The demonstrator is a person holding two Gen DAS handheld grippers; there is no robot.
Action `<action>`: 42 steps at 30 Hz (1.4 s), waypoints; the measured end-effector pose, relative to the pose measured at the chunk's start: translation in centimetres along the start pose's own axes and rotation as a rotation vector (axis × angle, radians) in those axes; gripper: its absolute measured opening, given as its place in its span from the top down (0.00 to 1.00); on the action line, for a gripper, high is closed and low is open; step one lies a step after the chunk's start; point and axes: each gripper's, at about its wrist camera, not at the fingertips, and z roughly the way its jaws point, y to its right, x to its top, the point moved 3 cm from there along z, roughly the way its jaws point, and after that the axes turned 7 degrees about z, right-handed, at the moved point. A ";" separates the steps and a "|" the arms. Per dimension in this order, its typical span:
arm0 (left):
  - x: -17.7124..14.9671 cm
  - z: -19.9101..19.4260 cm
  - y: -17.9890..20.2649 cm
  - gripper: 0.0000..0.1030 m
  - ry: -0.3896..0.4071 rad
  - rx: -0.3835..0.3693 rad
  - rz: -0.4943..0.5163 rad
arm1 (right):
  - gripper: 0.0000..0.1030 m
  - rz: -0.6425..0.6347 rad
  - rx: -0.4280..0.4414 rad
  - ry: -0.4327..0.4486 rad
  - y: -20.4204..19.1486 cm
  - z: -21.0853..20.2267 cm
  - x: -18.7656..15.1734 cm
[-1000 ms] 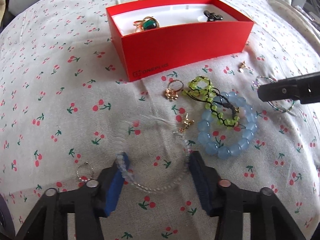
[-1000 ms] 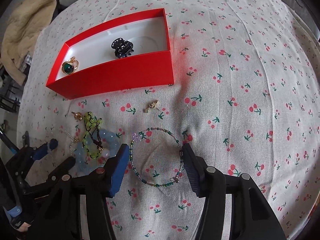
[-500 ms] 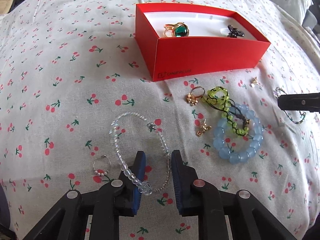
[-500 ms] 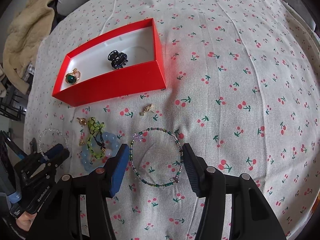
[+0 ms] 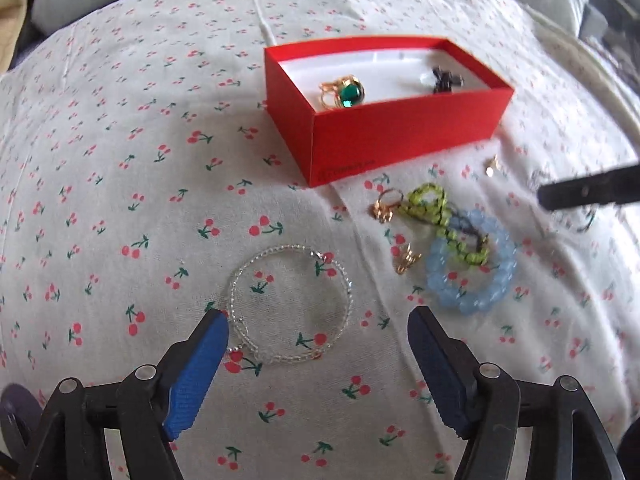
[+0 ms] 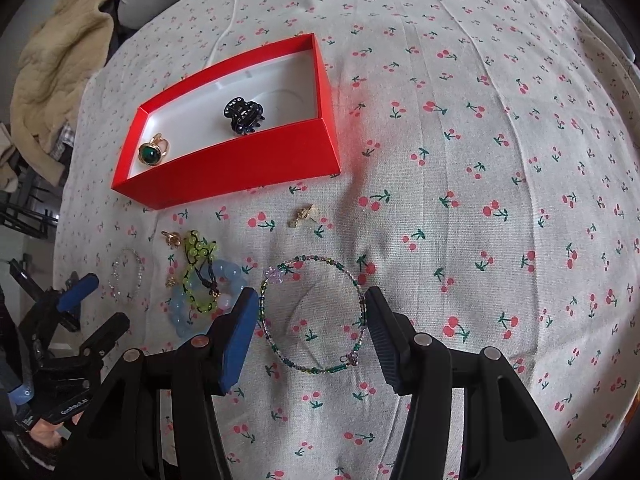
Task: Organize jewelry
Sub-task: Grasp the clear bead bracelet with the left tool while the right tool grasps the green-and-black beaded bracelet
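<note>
The left gripper (image 5: 318, 332) has its jaws spread wide and holds nothing; the clear bead bracelet (image 5: 290, 304) lies flat on the cherry-print cloth (image 5: 120, 200) between the 2 blue pads, its thin ring of glassy beads touching the left pad at about 9 o'clock and well short of the right pad. At 1 o'clock from that bracelet sits a cluster: a small gold ring (image 5: 386, 204), a gold earring (image 5: 406, 258), a knotted green bead bracelet (image 5: 444, 220) on dark cord, draped over a chunky pale blue bead bracelet (image 5: 472, 268). At 12 o'clock stands the open red box (image 5: 400, 136), rectangular cardboard with a white lining, holding a gold ring with a round green stone (image 5: 346, 94) and a black claw hair clip (image 5: 446, 80).

The right gripper (image 6: 312, 316) is likewise released, jaws wide, gripping nothing. A fine wire bracelet of green and purple seed beads (image 6: 314, 312) lies flat between its pads, touching or nearly touching the right pad at 3 o'clock and just beside the left pad. A small gold charm (image 6: 302, 216) rests at 12 o'clock from it, near the box's front wall.
</note>
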 end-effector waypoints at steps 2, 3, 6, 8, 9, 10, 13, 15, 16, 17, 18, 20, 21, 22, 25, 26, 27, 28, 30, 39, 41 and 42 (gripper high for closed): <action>0.0 0.9 0.2 0.25 -0.016 0.013 0.039 | 0.44 -0.002 0.002 -0.002 0.0 0.0 0.0; 0.0 1.4 0.2 0.25 -0.023 0.027 0.054 | 0.44 -0.003 0.002 -0.003 0.1 0.0 0.0; 0.1 2.5 0.0 0.25 -0.043 0.036 0.047 | 0.44 -0.006 0.000 -0.004 0.1 0.0 0.0; 0.3 2.6 -0.2 0.31 -0.043 0.023 0.027 | 0.44 -0.005 0.002 -0.006 0.1 0.0 -0.1; 0.4 2.6 -0.2 0.34 -0.044 0.017 0.021 | 0.44 -0.006 0.003 -0.005 0.1 0.0 -0.1; 0.5 2.6 -0.2 0.40 -0.043 0.014 0.019 | 0.44 -0.009 0.003 -0.004 0.0 0.0 0.0; 0.6 2.6 -0.1 0.43 -0.045 0.013 0.019 | 0.45 -0.019 -0.001 0.009 -0.1 -0.3 0.1; 0.5 2.5 0.2 0.45 -0.043 0.015 0.019 | 0.45 -0.019 0.007 0.011 -0.2 -0.5 0.2; 0.5 2.5 0.2 0.46 -0.044 0.017 0.017 | 0.45 -0.017 0.015 0.010 -0.2 -0.5 0.3; 0.5 2.4 0.2 0.46 -0.045 0.018 0.014 | 0.45 -0.015 0.021 0.011 -0.3 -0.6 0.3; 0.5 2.4 0.2 0.46 -0.046 0.018 0.012 | 0.45 -0.014 0.025 0.013 -0.3 -0.7 0.4; 0.5 2.3 0.3 0.46 -0.049 0.020 0.009 | 0.45 -0.016 0.028 0.021 -0.4 -0.8 0.5; 0.4 2.3 0.3 0.46 -0.050 0.020 0.007 | 0.44 -0.019 0.030 0.024 -0.5 -0.8 0.6; 0.4 2.3 0.2 0.46 -0.050 0.021 0.004 | 0.44 -0.024 0.025 0.021 -0.6 -0.6 0.6; 0.4 2.3 0.0 0.46 -0.054 0.023 -0.009 | 0.41 -0.056 -0.008 -0.014 -1.1 0.6 0.5; 0.4 2.3 -0.1 0.45 -0.055 0.023 -0.012 | 0.40 -0.078 -0.021 -0.031 -1.4 1.1 0.3; 0.4 2.3 -0.1 0.45 -0.056 0.023 -0.015 | 0.40 -0.110 -0.037 -0.051 -1.7 1.6 0.1; 0.3 2.3 -0.2 0.45 -0.057 0.023 -0.017 | 0.39 -0.148 -0.058 -0.071 -2.1 2.1 -0.2; 0.3 2.3 -0.2 0.45 -0.059 0.023 -0.019 | 0.36 -0.221 -0.101 -0.086 -2.8 2.7 -0.7; 0.2 2.3 -0.3 0.45 -0.062 0.029 -0.019 | 0.26 -0.396 -0.167 -0.074 -4.9 4.5 -1.5; 0.2 2.3 -0.2 0.45 -0.064 0.031 -0.024 | 0.31 -0.391 -0.163 -0.070 -5.4 4.6 -1.4; 0.2 2.3 -0.2 0.45 -0.065 0.032 -0.027 | 0.34 -0.393 -0.162 -0.068 -5.5 4.6 -1.3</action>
